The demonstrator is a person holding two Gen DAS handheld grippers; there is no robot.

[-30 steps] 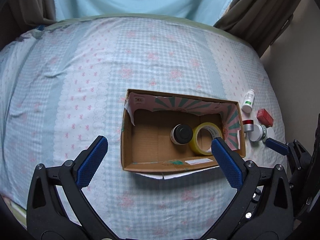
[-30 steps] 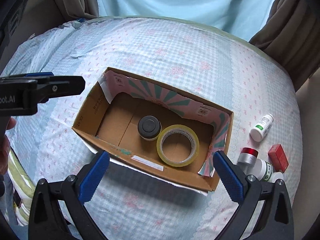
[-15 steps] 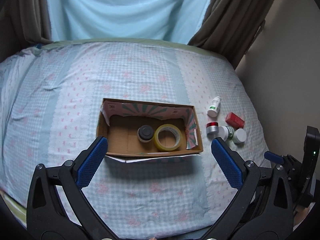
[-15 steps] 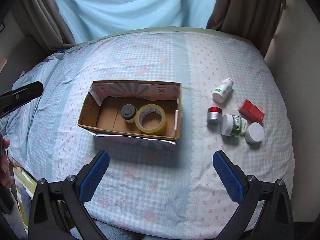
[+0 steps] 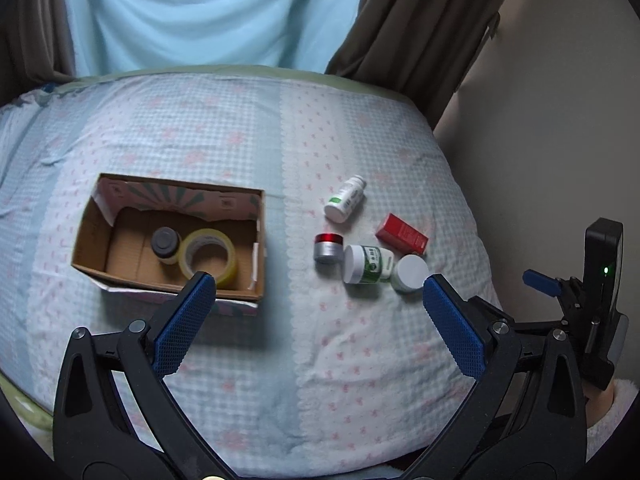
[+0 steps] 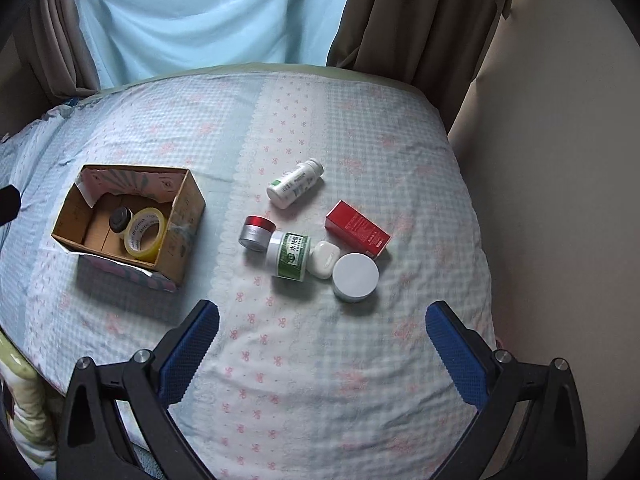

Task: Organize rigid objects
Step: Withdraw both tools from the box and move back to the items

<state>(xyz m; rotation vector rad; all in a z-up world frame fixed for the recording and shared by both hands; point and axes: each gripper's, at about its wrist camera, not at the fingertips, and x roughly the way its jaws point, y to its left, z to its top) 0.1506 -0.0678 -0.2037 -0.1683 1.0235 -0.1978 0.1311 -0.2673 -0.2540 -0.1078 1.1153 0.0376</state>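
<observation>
Roughly sorted so far: the cardboard box held a dark-lidded jar and a yellow tape roll. We held the left gripper and right gripper above the bedspread, both with jaws spread wide and empty. Right of the box lay a cluster, well apart from it: white pill bottle on its side, red-capped silver jar, green-labelled jar, white earbud case, white-lidded tin, red carton. We judged them light, stiff, smooth plastic, likely to roll; best gripped across their bodies.
</observation>
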